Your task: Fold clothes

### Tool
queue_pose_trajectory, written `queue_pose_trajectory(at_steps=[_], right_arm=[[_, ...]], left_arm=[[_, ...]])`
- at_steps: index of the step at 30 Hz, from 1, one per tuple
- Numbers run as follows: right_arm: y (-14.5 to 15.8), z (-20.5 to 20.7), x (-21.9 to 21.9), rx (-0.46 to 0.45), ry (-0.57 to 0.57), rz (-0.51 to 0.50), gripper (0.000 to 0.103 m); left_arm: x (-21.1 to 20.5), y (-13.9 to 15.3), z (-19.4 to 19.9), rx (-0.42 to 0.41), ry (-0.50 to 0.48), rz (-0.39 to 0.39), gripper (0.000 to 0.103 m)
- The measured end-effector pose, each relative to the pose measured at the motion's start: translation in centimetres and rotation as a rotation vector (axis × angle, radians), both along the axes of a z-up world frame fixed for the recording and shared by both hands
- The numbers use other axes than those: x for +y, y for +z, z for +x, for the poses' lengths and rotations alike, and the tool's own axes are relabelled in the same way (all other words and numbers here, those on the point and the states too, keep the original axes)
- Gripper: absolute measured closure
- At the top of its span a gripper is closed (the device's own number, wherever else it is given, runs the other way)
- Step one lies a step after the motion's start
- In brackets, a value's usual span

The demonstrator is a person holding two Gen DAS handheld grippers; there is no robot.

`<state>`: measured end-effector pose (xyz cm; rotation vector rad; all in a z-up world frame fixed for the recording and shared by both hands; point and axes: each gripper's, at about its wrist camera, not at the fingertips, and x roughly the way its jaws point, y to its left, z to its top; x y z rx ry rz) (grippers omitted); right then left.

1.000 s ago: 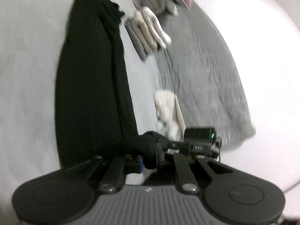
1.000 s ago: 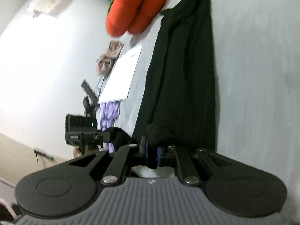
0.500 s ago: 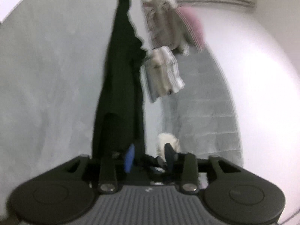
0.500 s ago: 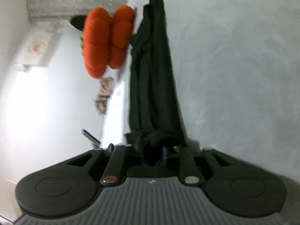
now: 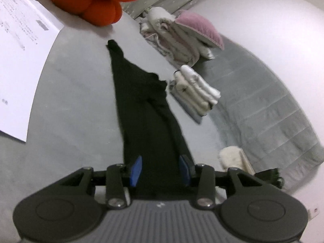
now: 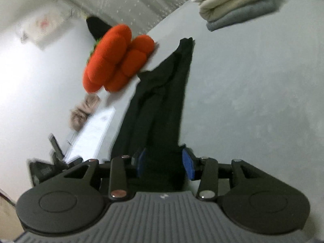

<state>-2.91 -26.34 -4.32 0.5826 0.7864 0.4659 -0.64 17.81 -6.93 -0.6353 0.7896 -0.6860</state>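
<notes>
The left claw [image 5: 160,169] stands spread wide, its blue pads either side of the black garment [image 5: 141,105] without pinching it, so the cloth lies flat and narrow along the grey bed surface [image 5: 77,105], ready for another fold. The right claw [image 6: 165,165] is likewise parted astride the same end. Finished folded stacks [image 5: 194,91] sit just beside, kept apart from the working area.

We see a long black garment of thin, soft fabric [image 5: 141,109] [image 6: 162,105] lying stretched out flat on the grey surface, folded lengthwise into a narrow strip with creases along it, tapering to a point at its far end.
</notes>
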Motion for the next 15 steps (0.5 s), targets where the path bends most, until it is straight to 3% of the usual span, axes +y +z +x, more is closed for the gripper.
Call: queue_pose_trajectory(at_steps=[4, 7, 12, 15], right_arm=[[-0.6, -0.6, 2.2, -0.046, 0.06, -0.14, 0.059], [-0.7, -0.9, 3.4, -0.103, 0.085, -0.236, 0.065], [-0.9, -0.9, 5.0, -0.181, 0.11, -0.34, 0.091], [-0.8, -1.1, 5.0, -0.212, 0.111, -0.338, 0.093]], left_arm=[[-1.4, -0.7, 0.6, -0.017, -0.024, 0.066, 0.063], [-2.2, -0.7, 0.6, -0.052, -0.029, 0.144, 0.063], [-2.9, -0.7, 0.5, -0.08, -0.016, 0.199, 0.074], [-3.0, -0.3, 0.1, -0.107, -0.026, 0.211, 0.079]])
